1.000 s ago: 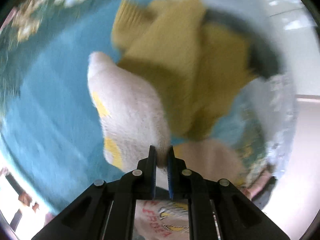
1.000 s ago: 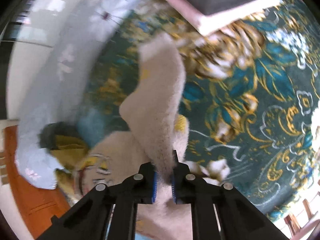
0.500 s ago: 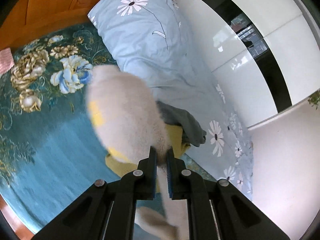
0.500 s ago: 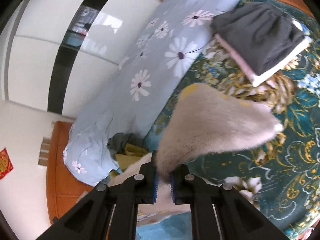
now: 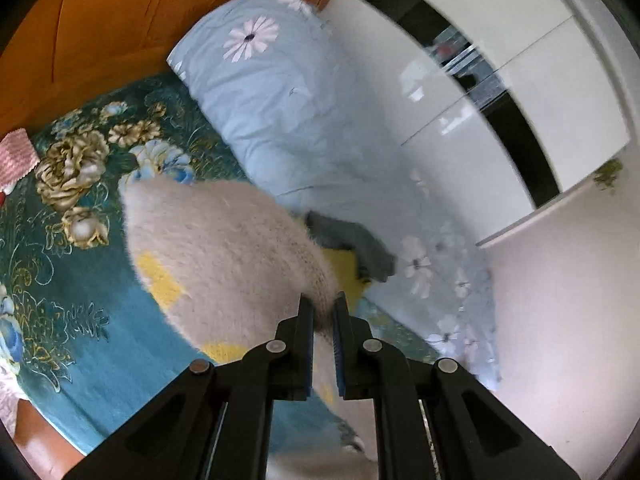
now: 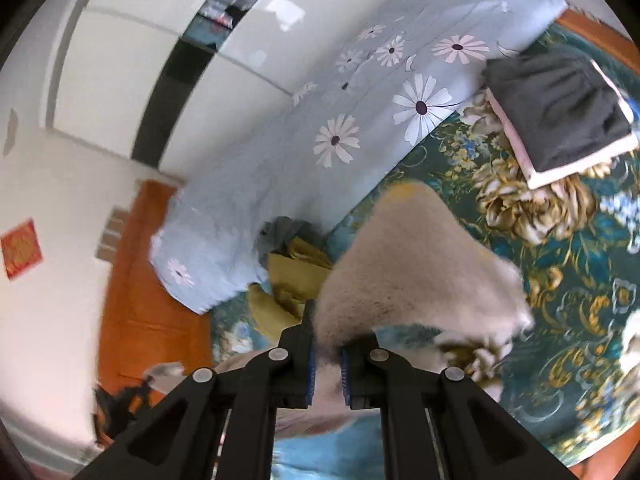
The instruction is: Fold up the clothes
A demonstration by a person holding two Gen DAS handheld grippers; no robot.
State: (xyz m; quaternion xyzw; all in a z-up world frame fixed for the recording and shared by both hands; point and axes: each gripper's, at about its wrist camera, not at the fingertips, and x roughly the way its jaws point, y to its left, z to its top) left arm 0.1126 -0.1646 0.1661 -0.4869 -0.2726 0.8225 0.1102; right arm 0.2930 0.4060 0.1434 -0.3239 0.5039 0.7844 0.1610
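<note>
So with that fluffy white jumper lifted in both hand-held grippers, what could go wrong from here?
Each of the left hand-held gripper and right hand-held gripper pinches only a small bunch of the fuzzy white sweater, so it might slip out. Its hanging part could also drag across the yellow garment heaped by the blue daisy quilt, or land unevenly.

One fluffy cream sweater with yellow patches [image 5: 224, 248] is held above the teal floral bedspread [image 5: 80, 320]. One crumpled mustard-yellow garment [image 6: 294, 276] and one grey garment [image 5: 352, 240] lie at the bedspread's edge, against one long pale-blue daisy-print pillow [image 6: 340, 120]. One folded stack, dark grey on pink [image 6: 560, 116], sits near a corner.
</note>
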